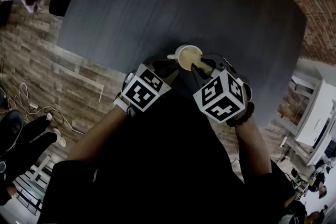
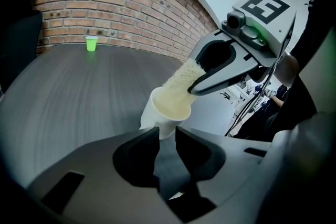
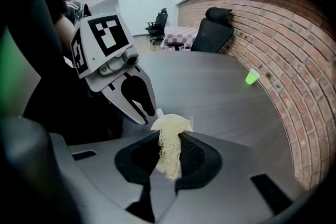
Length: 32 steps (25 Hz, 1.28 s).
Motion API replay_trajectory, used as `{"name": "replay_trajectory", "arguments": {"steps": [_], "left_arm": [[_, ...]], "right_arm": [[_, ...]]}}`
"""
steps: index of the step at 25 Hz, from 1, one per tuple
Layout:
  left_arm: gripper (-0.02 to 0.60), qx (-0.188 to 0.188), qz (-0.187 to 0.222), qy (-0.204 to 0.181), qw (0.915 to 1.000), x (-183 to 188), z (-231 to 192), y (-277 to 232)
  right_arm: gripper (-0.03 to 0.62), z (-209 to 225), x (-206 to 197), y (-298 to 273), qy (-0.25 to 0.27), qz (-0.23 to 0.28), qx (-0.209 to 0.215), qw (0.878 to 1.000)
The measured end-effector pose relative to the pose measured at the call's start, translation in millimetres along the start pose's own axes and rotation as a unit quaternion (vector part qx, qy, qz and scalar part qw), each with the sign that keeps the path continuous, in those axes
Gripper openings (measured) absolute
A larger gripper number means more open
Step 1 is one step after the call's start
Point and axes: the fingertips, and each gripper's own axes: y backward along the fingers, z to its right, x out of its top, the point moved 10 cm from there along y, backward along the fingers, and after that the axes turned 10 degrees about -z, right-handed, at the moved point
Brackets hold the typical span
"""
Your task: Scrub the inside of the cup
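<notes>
Gripping a small white cup with a side handle [image 2: 167,108] low on its wall with the left gripper [image 2: 167,132], jaws about half closed and pressed against both sides of it. Holding it close in front of the body, over the near edge of a dark grey round table [image 1: 157,2]; no telling of contact between base and tabletop. Tilted, not upright: long axis running from the base at the left jaws up to the mouth, opening upward and leaning toward the right gripper [image 3: 169,136]. Handle out to the left in the head view.

Stuffed into that mouth, a pale yellow fibrous scrubbing wad [image 3: 169,152], filling the opening and trailing back out over the rim. Clamped on the wad's trailing end with the right gripper, jaws nearly together with only the fibres between them, coming down at the cup steeply from above.

Far across the table, near a red brick wall [image 2: 121,13], a small bright green plastic cup [image 3: 252,76], standing upright and well apart. Beyond the table's far edge, a black office chair [image 3: 214,29].
</notes>
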Motion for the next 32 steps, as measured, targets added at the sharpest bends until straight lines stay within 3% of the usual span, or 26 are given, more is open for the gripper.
{"name": "replay_trajectory", "arguments": {"steps": [6, 12, 20, 22, 25, 27, 30, 32], "left_arm": [[0.103, -0.005, -0.004, -0.002, 1.0, 0.1, 7.5, -7.0], [0.104, 0.0, -0.011, -0.006, 0.9999, 2.8, 5.6, -11.4], [0.104, 0.002, -0.006, -0.007, 1.0, 5.1, 0.3, -3.8], [0.104, 0.004, -0.006, -0.009, 0.9999, 6.3, -0.6, 0.8], [0.104, 0.027, -0.003, -0.04, 0.9988, 9.6, -2.1, 11.5], [0.104, 0.05, -0.005, -0.081, 0.9955, 11.9, -1.6, 17.1], [0.149, 0.08, -0.021, -0.15, 0.9853, 20.5, 0.5, 18.2], [0.163, 0.089, -0.024, -0.172, 0.9807, 27.2, 0.3, 20.8]], "right_arm": [[0.083, 5.4, 9.1, -50.9, 0.077, -0.064, 0.015, 0.995], [0.083, 7.5, 18.5, -64.9, 0.128, -0.086, 0.081, 0.985], [0.083, 30.7, 17.2, 18.5, 0.052, 0.005, 0.191, 0.98], [0.083, 38.0, 20.5, 46.8, 0.048, 0.03, 0.18, 0.982], [0.083, 40.3, 23.8, 61.3, 0.034, 0.032, 0.11, 0.993], [0.083, 31.7, 22.8, 43.8, 0.03, 0.012, 0.081, 0.996], [0.083, 14.6, 20.0, 8.3, 0.035, -0.03, 0.075, 0.996], [0.083, 5.8, 20.1, -9.1, 0.038, -0.048, 0.069, 0.996]]}}
